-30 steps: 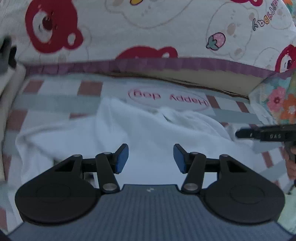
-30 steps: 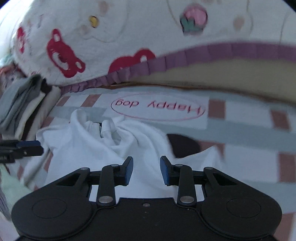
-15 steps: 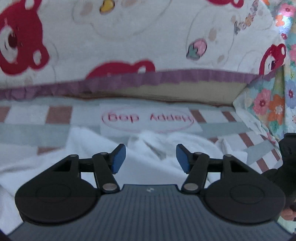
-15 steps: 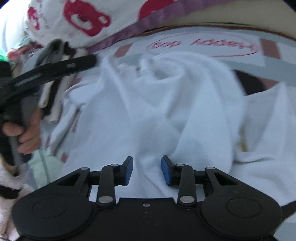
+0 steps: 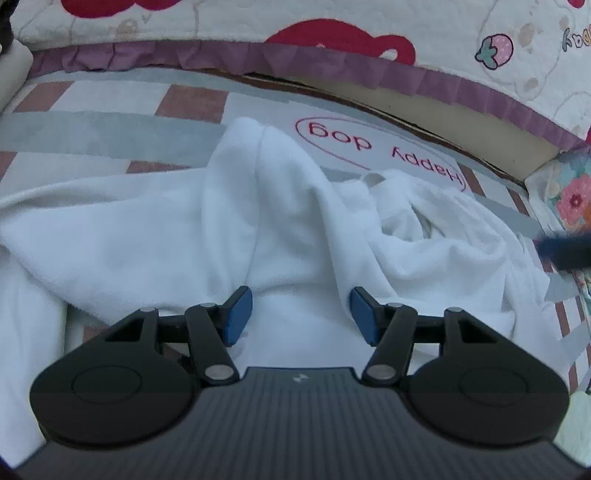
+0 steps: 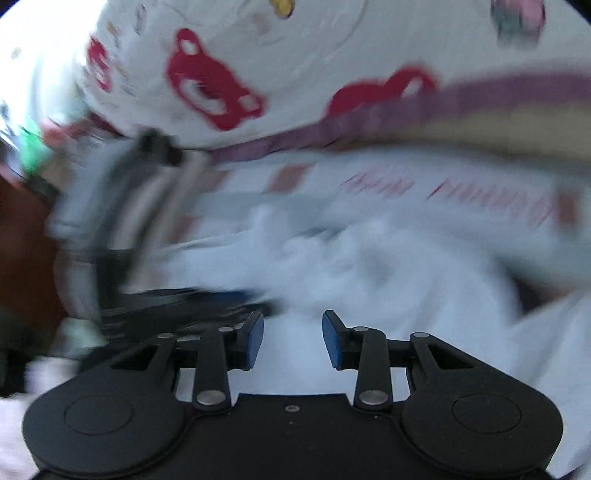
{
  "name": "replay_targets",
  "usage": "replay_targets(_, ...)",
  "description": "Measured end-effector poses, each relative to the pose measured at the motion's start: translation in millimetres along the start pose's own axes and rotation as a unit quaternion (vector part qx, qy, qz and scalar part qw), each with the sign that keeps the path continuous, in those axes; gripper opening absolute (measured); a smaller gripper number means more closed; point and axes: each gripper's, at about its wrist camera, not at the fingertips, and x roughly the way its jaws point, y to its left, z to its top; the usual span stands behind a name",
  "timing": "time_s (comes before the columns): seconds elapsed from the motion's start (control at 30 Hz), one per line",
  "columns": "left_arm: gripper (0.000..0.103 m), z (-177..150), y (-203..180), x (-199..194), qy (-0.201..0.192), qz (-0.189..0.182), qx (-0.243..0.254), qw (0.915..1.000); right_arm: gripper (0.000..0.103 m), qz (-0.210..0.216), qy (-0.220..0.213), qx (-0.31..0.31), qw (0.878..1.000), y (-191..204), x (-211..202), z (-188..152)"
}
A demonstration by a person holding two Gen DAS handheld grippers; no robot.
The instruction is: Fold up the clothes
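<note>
**So, both claws over the white garment, nothing pinched**

The white garment (image 5: 280, 236) is lying crumpled on the checked sheet (image 5: 110, 129), just below the red "Happy dog" oval (image 5: 380, 147) printed on it. One bunched fold touches the oval's lower edge. The left gripper (image 5: 301, 310) has its jaws spread after opening a bit more just now. The blue pads (image 5: 236, 314) sit right over the cloth without squeezing it. The right gripper (image 6: 293, 339) is spread too, narrower, also over the garment with no fabric clamped. Its view is really blurry. Beyond the oval there's a bear-print quilt (image 5: 443, 26) with a purple frill (image 5: 332, 62).
</note>
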Motion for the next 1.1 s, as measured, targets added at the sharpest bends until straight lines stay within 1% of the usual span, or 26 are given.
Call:
replay_targets(0.07,0.057,0,0,-1,-0.003,0.000,0.006,1.0000,0.040,-0.050,0.011,-0.030,0.998,-3,12,15)
replay_targets(0.13,0.055,0,0,-3,-0.004,-0.003,0.005,1.0000,0.041,-0.072,0.020,-0.051,0.996,-2,26,26)
replay_targets(0.17,0.053,0,1,-4,-0.003,-0.005,0.006,1.0000,0.044,-0.080,0.024,-0.061,0.995,-1,34,32)
replay_targets(0.2,0.044,0,1,-4,-0.001,-0.003,0.013,0.9999,0.045,-0.088,0.027,-0.070,0.993,-1,41,37)
replay_targets(0.23,0.030,1,1,-3,0.003,0.004,0.024,0.9997,0.047,-0.096,0.030,-0.077,0.992,-1,48,38)
replay_targets(0.3,0.015,2,0,-2,0.003,0.024,0.045,0.9987,0.048,-0.110,0.035,-0.088,0.989,-3,62,38)
replay_targets(0.33,0.014,2,1,-2,0.001,0.028,0.048,0.9985,0.048,-0.117,0.037,-0.094,0.988,-4,69,38)
replay_targets(0.4,0.012,3,7,-4,0.000,0.018,0.027,0.9995,0.048,-0.125,0.052,-0.105,0.985,-6,86,35)
replay_targets(0.43,0.011,4,10,-4,-0.001,0.015,0.019,0.9997,0.048,-0.139,0.058,-0.118,0.982,-6,92,31)
replay_targets(0.47,0.010,4,10,-5,-0.006,0.018,0.020,0.9996,0.039,-0.156,0.062,-0.133,0.977,-6,98,28)
replay_targets(0.5,0.007,5,11,-7,-0.011,0.024,0.024,0.9994,0.020,-0.173,0.067,-0.148,0.971,-7,103,25)
replay_targets(0.53,0.006,5,11,-8,-0.016,0.031,0.029,0.9990,0.004,-0.190,0.054,-0.149,0.969,-10,101,27)
replay_targets(0.6,0.006,6,14,-12,-0.024,0.034,0.026,0.9988,0.004,-0.218,-0.021,-0.103,0.970,-22,70,41)
replay_targets(0.63,0.006,7,16,-15,-0.028,0.033,0.022,0.9988,0.004,-0.231,-0.062,-0.076,0.968,-28,52,50)
replay_targets(0.67,0.006,8,18,-17,-0.033,0.033,0.017,0.9988,0.004,-0.244,-0.103,-0.049,0.963,-35,34,58)
replay_targets(0.73,0.006,12,22,-22,-0.042,0.029,0.009,0.9986,0.004,-0.270,-0.160,-0.025,0.949,-49,5,66)
replay_targets(0.77,0.006,15,24,-24,-0.048,0.027,0.006,0.9985,0.004,-0.274,-0.167,-0.013,0.947,-58,-4,67)
replay_targets(0.83,0.010,20,28,-29,-0.061,0.023,0.002,0.9979,0.004,-0.277,-0.163,0.008,0.947,-76,-14,66)
replay_targets(0.87,0.011,22,29,-31,-0.069,0.024,0.002,0.9973,0.004,-0.286,-0.159,0.010,0.945,-82,-17,63)
replay_targets(0.9,0.018,24,30,-32,-0.075,0.025,0.003,0.9969,0.004,-0.293,-0.161,0.013,0.942,-86,-20,59)
replay_targets(0.93,0.029,26,32,-32,-0.078,0.025,0.002,0.9966,0.004,-0.299,-0.166,0.017,0.940,-90,-24,55)
replay_targets(0.97,0.034,27,35,-32,-0.082,0.023,0.000,0.9964,0.004,-0.300,-0.169,0.022,0.939,-93,-26,51)
replay_targets(1.0,0.038,29,39,-33,-0.085,0.020,-0.006,0.9961,0.004,-0.298,-0.173,0.028,0.938,-96,-29,48)
replay_targets(1.03,0.039,30,44,-33,-0.087,0.015,-0.013,0.9960,0.004,-0.299,-0.173,0.032,0.938,-98,-29,45)
replay_targets(1.1,0.043,32,53,-32,-0.084,0.026,-0.024,0.9959,0.005,-0.305,-0.170,0.033,0.936,-96,-25,37)
